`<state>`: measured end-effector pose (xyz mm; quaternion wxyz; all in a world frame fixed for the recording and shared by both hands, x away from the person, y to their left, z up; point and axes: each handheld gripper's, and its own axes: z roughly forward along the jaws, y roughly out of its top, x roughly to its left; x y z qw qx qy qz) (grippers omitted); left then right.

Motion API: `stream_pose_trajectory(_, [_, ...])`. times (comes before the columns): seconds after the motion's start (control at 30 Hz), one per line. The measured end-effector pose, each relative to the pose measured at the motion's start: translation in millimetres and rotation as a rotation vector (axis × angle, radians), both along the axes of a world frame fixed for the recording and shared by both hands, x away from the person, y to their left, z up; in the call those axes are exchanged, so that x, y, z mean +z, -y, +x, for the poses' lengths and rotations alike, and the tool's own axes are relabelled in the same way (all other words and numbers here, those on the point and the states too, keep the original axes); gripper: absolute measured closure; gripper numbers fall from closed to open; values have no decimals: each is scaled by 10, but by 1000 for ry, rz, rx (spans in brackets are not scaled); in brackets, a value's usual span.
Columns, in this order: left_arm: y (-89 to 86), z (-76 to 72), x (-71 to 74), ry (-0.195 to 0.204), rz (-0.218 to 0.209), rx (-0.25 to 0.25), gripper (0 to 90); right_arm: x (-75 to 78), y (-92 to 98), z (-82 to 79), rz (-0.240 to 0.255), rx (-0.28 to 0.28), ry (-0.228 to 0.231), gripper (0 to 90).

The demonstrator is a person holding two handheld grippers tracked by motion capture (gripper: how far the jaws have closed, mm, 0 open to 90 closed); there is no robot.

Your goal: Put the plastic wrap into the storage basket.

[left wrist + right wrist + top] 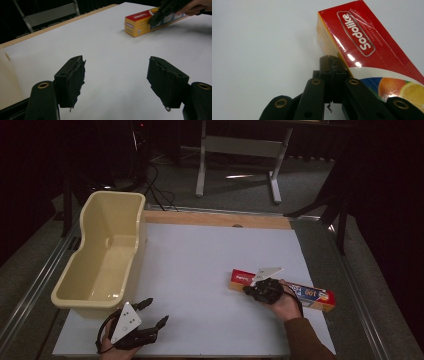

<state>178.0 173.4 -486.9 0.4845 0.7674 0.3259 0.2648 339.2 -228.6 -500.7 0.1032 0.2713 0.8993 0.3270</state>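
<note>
**High view: closed tongs pressing against a long carton**

High view is showing a long red and yellow cardboard carton with orange-fruit print (pixel 300 291) lying flat on the white surface (pixel 200 270), toward its right side, well apart from the cream plastic tub (pixel 107 251) standing at the left edge. The right tongs (pixel 248 290) are sitting at the carton's near long side, close to its red end, and in the right gripper view their pads are pressed together with nothing between them, the tip (pixel 331 62) touching the carton's yellow side face (pixel 324 42). So they are nudging or resting against it rather than gripping it. The left tongs (pixel 157 312) are hovering low near the bottom left of the surface, jaws spread wide and empty, as the left gripper view is confirming (pixel 115 80).

The carton is looking light and stiff, probably a roll of film or foil inside, so it is likely to slide readily on the smooth sheet and to pivot if pushed off-centre. Its glossy faces are looking slippery. A secure hold would be across the narrow width near the middle of its length, pads on the two long side faces; gripping at one end is risking a swing, and squeezing hard is risking a dented wall.
</note>
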Motion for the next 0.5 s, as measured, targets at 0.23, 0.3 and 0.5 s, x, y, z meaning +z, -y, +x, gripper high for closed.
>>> stream_pose_trajectory(0.23, [-3, -1, -2, -4, -5, -5, 304, 55, -12, 77, -10, 38, -8, 696])
stream_pose_trajectory(0.3, [-1, 1, -4, -6, -6, -6, 304, 145, 58, 34, 27, 54, -2, 601])
stream_pose_trajectory(0.5, [12, 3, -5, -10, -4, -11, 304, 362, 439, 59, 30, -4, 40, 332])
